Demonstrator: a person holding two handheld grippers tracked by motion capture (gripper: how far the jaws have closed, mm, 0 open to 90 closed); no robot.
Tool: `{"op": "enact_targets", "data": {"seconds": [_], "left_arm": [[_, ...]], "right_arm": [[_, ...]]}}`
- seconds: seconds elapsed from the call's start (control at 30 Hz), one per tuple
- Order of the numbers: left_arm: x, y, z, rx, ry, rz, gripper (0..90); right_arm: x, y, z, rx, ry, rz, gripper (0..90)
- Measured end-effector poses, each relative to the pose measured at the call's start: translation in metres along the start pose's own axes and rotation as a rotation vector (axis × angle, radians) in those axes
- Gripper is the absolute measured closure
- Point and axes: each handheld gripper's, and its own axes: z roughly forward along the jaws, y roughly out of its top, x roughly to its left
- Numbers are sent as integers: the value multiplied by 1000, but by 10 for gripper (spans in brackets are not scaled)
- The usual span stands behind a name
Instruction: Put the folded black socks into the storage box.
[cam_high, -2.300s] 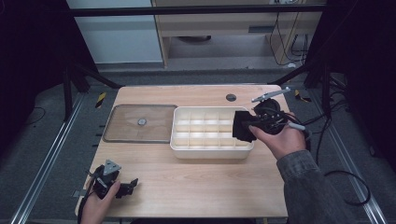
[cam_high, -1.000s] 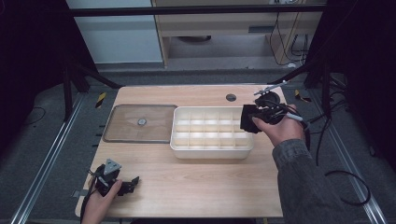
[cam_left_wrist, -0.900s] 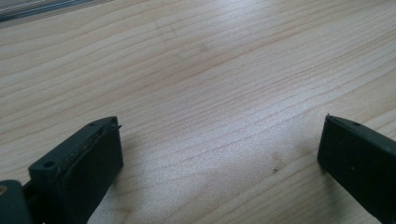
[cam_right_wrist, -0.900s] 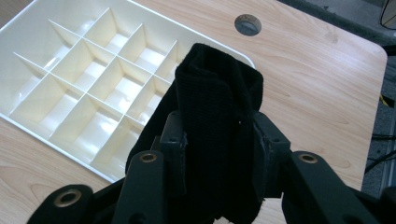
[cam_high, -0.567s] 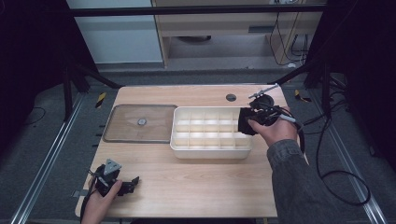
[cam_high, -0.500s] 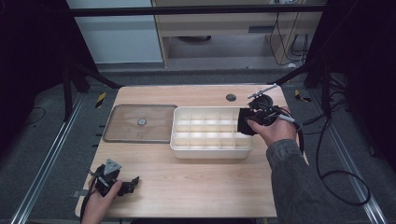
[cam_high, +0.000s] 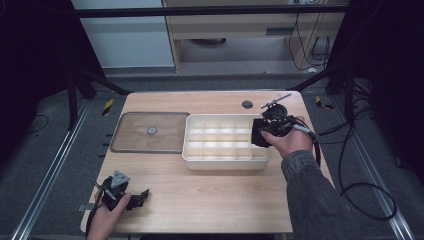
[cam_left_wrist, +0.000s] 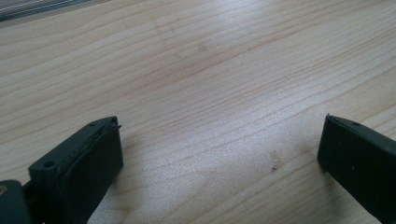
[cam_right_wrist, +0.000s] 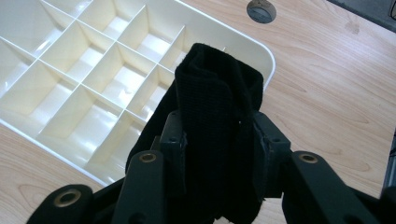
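A white divided organizer box (cam_high: 225, 142) (cam_right_wrist: 84, 79) stands mid-table, its compartments empty. My right gripper (cam_high: 260, 134) (cam_right_wrist: 217, 135) hovers over the box's right end, shut on a folded black cloth (cam_right_wrist: 217, 102) (cam_high: 258, 132) that stands up between its jaws. My left gripper (cam_high: 131, 196) (cam_left_wrist: 219, 154) rests low on the bare wood near the front left corner, its jaws wide apart with nothing between them.
A clear flat lid (cam_high: 150, 132) with a small round knob lies left of the box. A round cable hole (cam_high: 247, 104) (cam_right_wrist: 260, 10) sits in the table behind the box. Cables (cam_high: 350, 165) trail off the right edge.
My right gripper has carried the black cloth a little left and toward the back, from the box's right rim to over its right end. The left gripper has stayed put.
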Motion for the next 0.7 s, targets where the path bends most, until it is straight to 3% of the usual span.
{"op": "enact_targets", "data": {"seconds": [0.7], "left_arm": [[-1, -1, -1, -1, -4, 0, 0]], "right_arm": [[6, -7, 14, 34, -3, -8, 627]]}}
